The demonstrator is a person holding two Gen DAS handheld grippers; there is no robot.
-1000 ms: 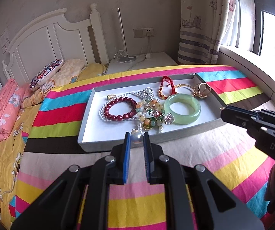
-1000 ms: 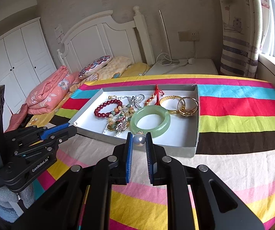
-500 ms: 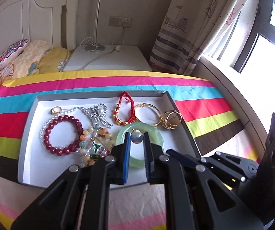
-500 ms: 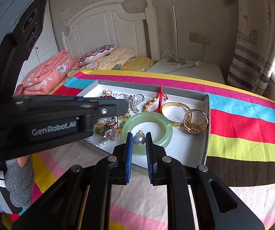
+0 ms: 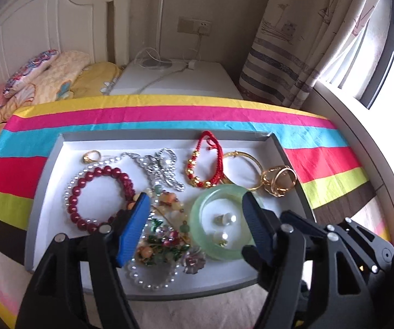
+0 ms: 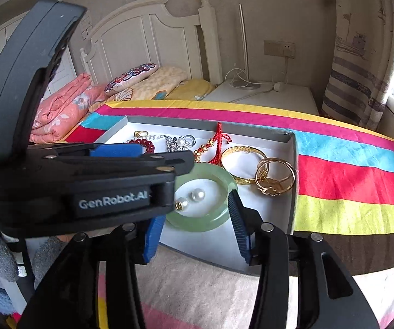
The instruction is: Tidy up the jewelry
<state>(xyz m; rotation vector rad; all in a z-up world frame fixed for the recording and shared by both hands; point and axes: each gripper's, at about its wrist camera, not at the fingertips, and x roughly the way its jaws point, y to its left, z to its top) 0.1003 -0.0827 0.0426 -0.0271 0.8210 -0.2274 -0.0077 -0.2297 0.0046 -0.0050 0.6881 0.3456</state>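
A grey tray (image 5: pixel 40 192) (image 6: pixel 293 164) with a white floor lies on the striped bedspread and holds jewelry. A green jade bangle (image 5: pixel 205 235) (image 6: pixel 221 219) lies in it, with two pearl earrings (image 5: pixel 225 219) (image 6: pixel 193 198) inside its ring. My left gripper (image 5: pixel 197 219) is open above the bangle and empty. My right gripper (image 6: pixel 194 224) is open over the bangle's near side, empty, just right of the left one. A red bead bracelet (image 5: pixel 98 200), a red cord bracelet (image 5: pixel 205 161) and gold bangles (image 5: pixel 268 175) (image 6: pixel 262 172) also lie in the tray.
The left gripper's body (image 6: pixel 81 181) hides the tray's left part in the right wrist view. A white nightstand (image 5: pixel 175 79) with a lamp stands behind the bed. Pillows (image 6: pixel 131 79) lie at the left, and a curtain (image 5: pixel 293 54) and window are on the right.
Both grippers have opened and let go of their pearl earrings, which now lie inside the jade bangle. Both grippers moved forward over the tray.
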